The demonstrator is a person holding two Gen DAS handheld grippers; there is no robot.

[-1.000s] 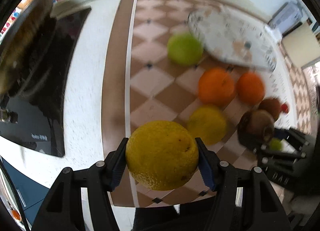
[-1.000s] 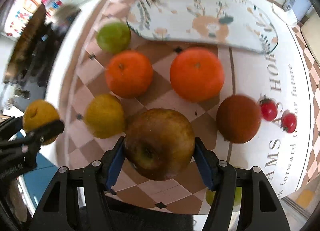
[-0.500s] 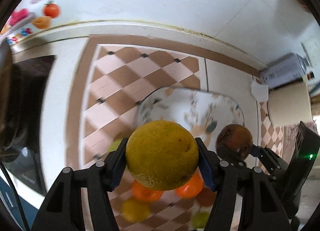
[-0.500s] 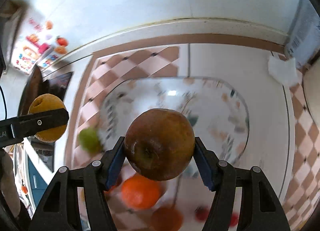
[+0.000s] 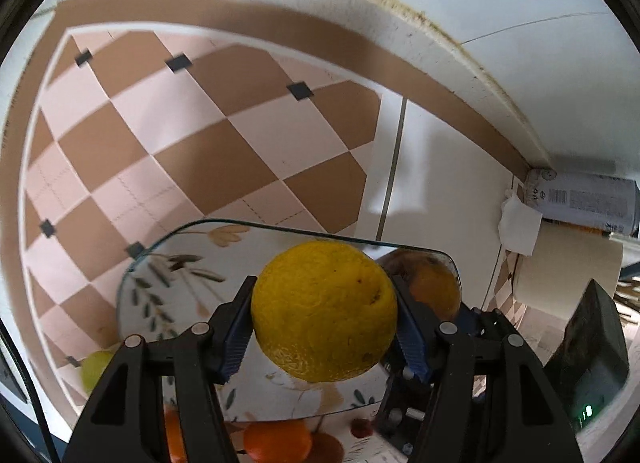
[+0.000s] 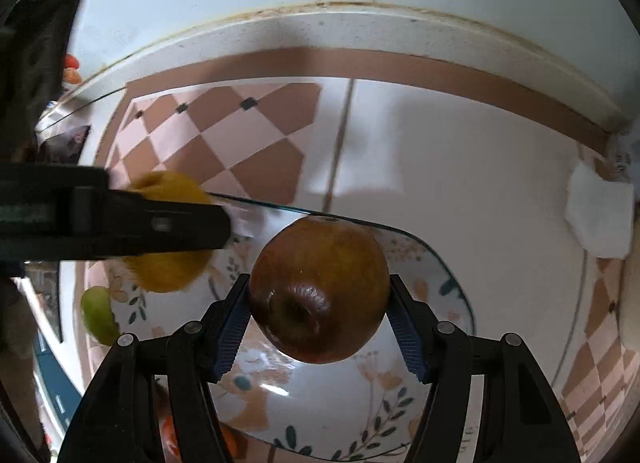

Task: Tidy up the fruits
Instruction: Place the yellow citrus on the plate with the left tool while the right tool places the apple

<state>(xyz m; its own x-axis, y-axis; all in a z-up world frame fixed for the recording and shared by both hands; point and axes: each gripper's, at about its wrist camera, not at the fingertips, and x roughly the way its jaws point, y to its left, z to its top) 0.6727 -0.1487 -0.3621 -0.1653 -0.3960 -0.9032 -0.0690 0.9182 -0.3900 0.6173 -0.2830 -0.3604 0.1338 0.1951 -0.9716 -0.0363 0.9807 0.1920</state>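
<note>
Left wrist: dimpled yellow citrus (image 5: 324, 311).

One yellow citrus fruit (image 5: 325, 311) fills the lower centre of the left wrist view, and one dark brown apple (image 6: 320, 291) fills the lower centre of the right wrist view. One glass plate (image 6: 400, 415) with a floral print lies across the bottom of both views. One green fruit (image 6: 98, 317) sits at the lower left edge of each view. Two orange fruits show along the bottom of the left wrist view, one (image 5: 277, 441) near centre and another (image 5: 173, 437) partly hidden to its left. One small red fruit (image 5: 361, 427) shows at the lower centre right there. Two grippers are in view, the left gripper (image 5: 324, 329) and the right gripper (image 6: 318, 327). One white folded tissue (image 6: 598, 215) lies at the right edge, and one printed can (image 5: 582, 203) lies on its side at the right of the left wrist view.
</note>
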